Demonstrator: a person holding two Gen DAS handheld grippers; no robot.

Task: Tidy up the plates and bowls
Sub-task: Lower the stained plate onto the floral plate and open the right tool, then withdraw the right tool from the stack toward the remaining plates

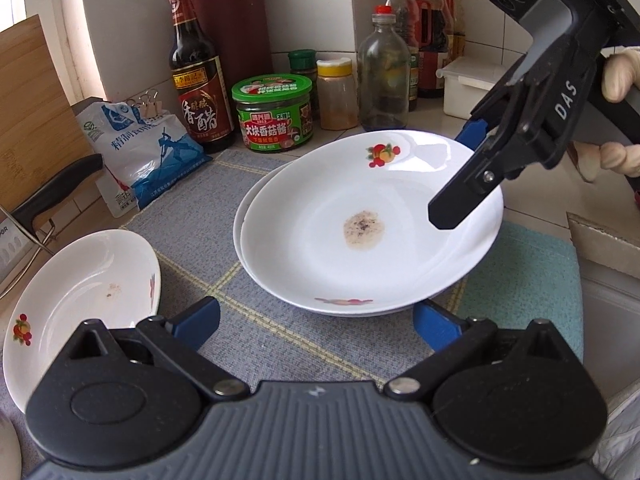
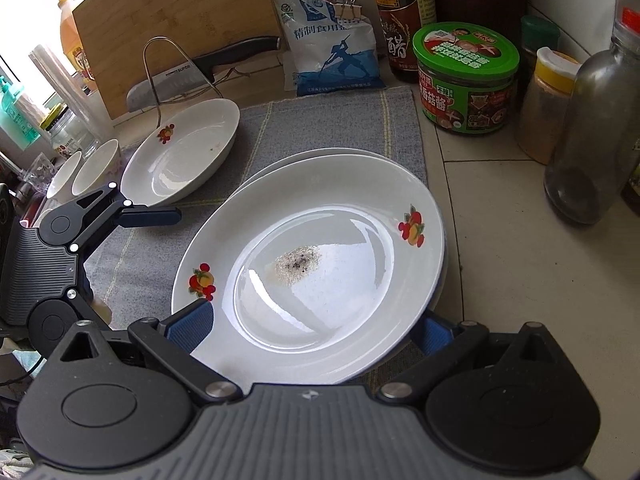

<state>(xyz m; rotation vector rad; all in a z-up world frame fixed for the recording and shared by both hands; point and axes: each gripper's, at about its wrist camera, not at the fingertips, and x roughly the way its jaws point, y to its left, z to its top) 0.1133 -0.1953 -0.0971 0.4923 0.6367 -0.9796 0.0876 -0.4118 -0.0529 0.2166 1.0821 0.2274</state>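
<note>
Much of the lower plate [image 2: 280, 162] was hidden: only a sliver of its rim showed beneath the top plate [image 2: 320, 264], which sat stacked on it on the grey mat [image 2: 340, 120]. In the right wrist view the top plate's near edge ran under the gripper body and was cut off there. The right gripper [image 2: 314, 326] was spread wide, one blue finger [image 2: 192, 326] on each side of the plate's near rim; whether the pads touched the rim could not be told. A speckled brown stain [image 2: 298, 264] lay in the plate's middle.

The left gripper [image 1: 316, 322] also stood open, holding nothing, its blue fingers [image 1: 200, 322] just short of the stack's near rim. A third plate [image 1: 80, 304] lay apart to its left, partly off the mat and partly covered by the gripper body.

The left wrist view showed the right gripper from outside, slanting down over the far right rim of the stack, with a gloved hand [image 1: 620, 80] behind it. Only the right wrist view showed two small bowls [image 2: 86, 172] beyond the third plate, a knife [image 2: 192, 68] in a wire rack and a cutting board [image 2: 176, 16] behind. Jars and bottles [image 2: 466, 76] stood along the worktop [image 2: 500, 200] at the back.
</note>
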